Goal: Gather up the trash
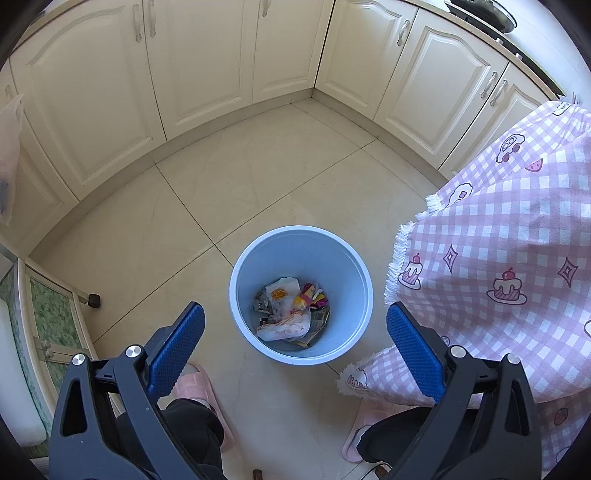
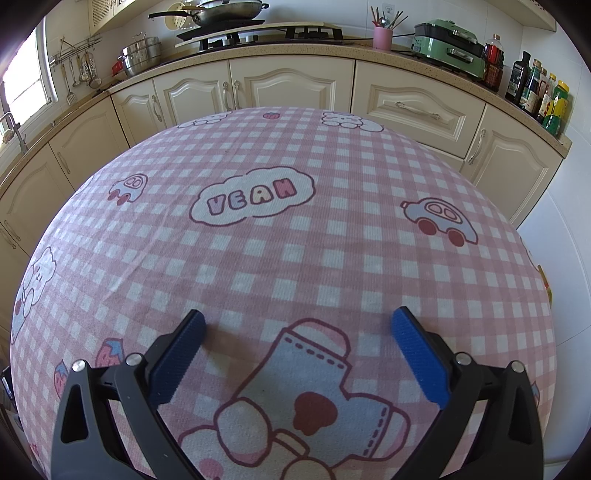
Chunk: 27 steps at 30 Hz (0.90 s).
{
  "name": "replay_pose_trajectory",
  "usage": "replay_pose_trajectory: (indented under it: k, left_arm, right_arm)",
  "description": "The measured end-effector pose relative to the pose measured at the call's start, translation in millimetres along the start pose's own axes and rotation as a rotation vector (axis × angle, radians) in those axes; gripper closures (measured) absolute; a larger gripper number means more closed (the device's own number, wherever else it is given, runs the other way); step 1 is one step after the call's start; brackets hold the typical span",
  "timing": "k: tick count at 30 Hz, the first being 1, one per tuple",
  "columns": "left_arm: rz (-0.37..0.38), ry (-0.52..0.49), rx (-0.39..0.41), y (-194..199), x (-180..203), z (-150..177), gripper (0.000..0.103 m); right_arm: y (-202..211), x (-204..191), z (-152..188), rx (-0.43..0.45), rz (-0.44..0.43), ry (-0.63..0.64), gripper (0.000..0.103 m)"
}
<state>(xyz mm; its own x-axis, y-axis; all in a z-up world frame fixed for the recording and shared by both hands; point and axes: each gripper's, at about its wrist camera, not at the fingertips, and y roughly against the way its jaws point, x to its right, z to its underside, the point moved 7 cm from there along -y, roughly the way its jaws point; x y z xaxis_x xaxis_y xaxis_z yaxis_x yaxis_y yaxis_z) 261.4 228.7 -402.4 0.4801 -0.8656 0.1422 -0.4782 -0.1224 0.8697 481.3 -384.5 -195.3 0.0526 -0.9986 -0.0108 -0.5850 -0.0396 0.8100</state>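
Observation:
A light blue bin (image 1: 347, 254) stands on the tiled floor in the left wrist view. Crumpled wrappers and bits of trash (image 1: 291, 312) lie at its bottom. My left gripper (image 1: 295, 314) hangs above the bin, open, with nothing between its blue pads (image 1: 177, 347). In the right wrist view my right gripper (image 2: 298, 323) hovers low over the table's pink checked cloth (image 2: 295, 240), open and empty. No trash shows on the cloth.
The cloth-covered table (image 1: 517, 258) stands right of the bin. A person's feet in pink slippers (image 1: 199, 384) are near the bin. Cream cabinets (image 1: 207, 62) line the walls. The counter holds a stove with a pan (image 2: 221, 11), a green appliance (image 2: 448, 48) and bottles (image 2: 535, 85).

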Motion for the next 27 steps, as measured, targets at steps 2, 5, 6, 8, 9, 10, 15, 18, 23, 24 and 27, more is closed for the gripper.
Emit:
replay_pose_trajectory:
  k: [2, 5, 6, 8, 9, 10, 15, 18, 23, 24, 27]
  left_arm:
    - [-0.001, -0.002, 0.002, 0.5, 0.1, 0.1, 0.008]
    - [-0.004, -0.013, 0.008, 1.9, 1.8, 0.4, 0.008]
    - [-0.005, -0.013, 0.010, 2.2, 2.4, 0.6, 0.008]
    - [-0.001, -0.013, 0.012, 2.6, 2.7, 0.8, 0.008]
    - [-0.001, -0.013, 0.013, 3.1, 2.6, 0.8, 0.008]
    - [0.000, -0.014, 0.013, 3.1, 3.0, 0.9, 0.008]
    - [0.000, -0.015, 0.009, 2.8, 3.5, 1.3, 0.008]
    - [0.000, -0.015, 0.008, 3.3, 2.8, 1.5, 0.008]
    - [-0.003, -0.016, 0.009, 2.9, 2.8, 1.4, 0.008]
    - [-0.003, -0.016, 0.009, 2.7, 2.8, 1.7, 0.008]
    - [-0.003, -0.015, 0.007, 2.4, 3.2, 1.8, 0.008]
  right_arm:
    - [0.0, -0.1, 0.2, 0.000, 0.000, 0.000, 0.005]
    - [0.0, 0.1, -0.1, 0.000, 0.000, 0.000, 0.004]
    - [0.0, -0.1, 0.2, 0.000, 0.000, 0.000, 0.004]
    - [0.1, -0.2, 0.5, 0.000, 0.000, 0.000, 0.005]
    - [0.1, -0.2, 0.5, 0.000, 0.000, 0.000, 0.005]
    - [0.1, -0.2, 0.4, 0.000, 0.000, 0.000, 0.005]
    - [0.0, 0.0, 0.0, 0.000, 0.000, 0.000, 0.004]
    - [0.1, -0.2, 0.6, 0.000, 0.000, 0.000, 0.005]
    - [0.1, -0.3, 0.6, 0.000, 0.000, 0.000, 0.005]
    - [0.0, -0.1, 0.1, 0.000, 0.000, 0.000, 0.005]
    - [0.0, -0.1, 0.1, 0.000, 0.000, 0.000, 0.005]
